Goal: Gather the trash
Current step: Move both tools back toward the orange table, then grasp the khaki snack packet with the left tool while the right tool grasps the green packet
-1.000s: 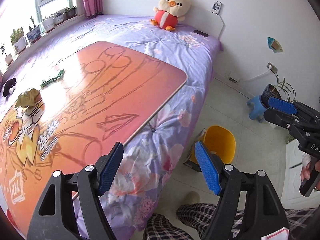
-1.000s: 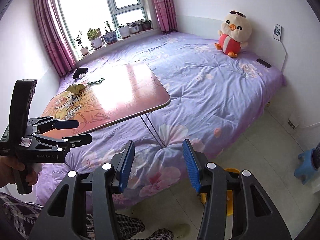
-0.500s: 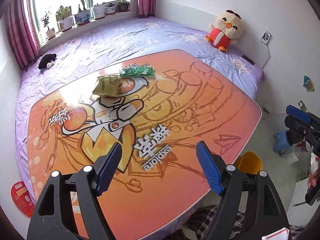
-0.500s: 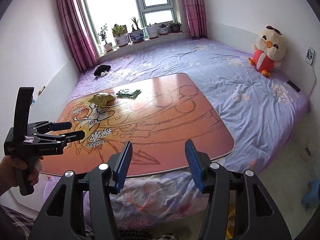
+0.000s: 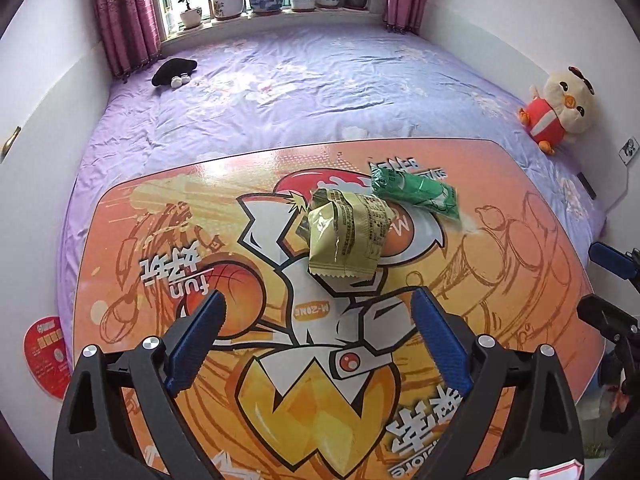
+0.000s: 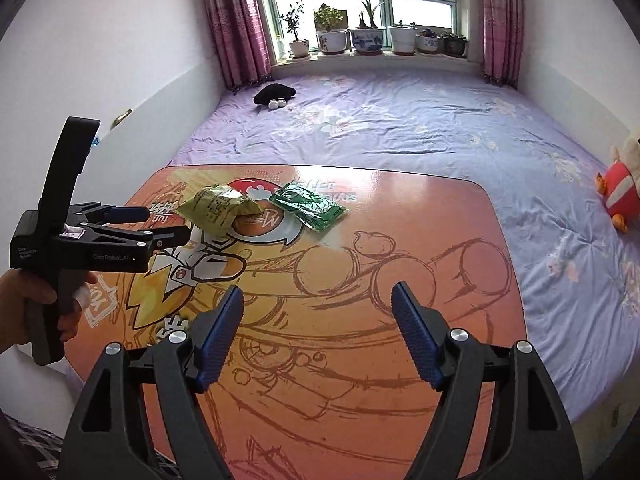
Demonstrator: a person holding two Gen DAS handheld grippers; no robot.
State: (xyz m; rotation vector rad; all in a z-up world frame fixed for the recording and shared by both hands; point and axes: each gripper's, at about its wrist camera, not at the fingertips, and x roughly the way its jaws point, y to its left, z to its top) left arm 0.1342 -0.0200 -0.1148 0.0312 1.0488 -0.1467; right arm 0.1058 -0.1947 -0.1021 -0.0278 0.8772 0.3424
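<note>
An orange counter (image 5: 168,240) with a glossy printed cartoon top and rounded corners sits on a bed (image 5: 304,92) covered in a wrinkled purple floral sheet. Two pieces of trash lie near the counter's far edge, toward the window: an olive-green wrapper (image 5: 346,234), puffed and crinkled with a serrated seam, and just beyond it to the right a flat dark-green packet (image 5: 416,192) of shiny film; in the left wrist view their corners seem to touch or overlap. Bare counter surface stretches between the olive-green wrapper and the near edge, and more lies to its right. The left gripper (image 5: 318,340) hovers above the counter just short of the olive-green wrapper, its blue ribbed fingers spread wide with nothing between them. The right gripper (image 6: 318,336) hangs over the counter's right half, well apart from the olive-green wrapper, jaws likewise wide and empty. Far to the right of the counter, a plush chick (image 5: 560,108) rests at the bed's edge against the wall, and potted plants (image 6: 360,36) line the windowsill beyond.
</note>
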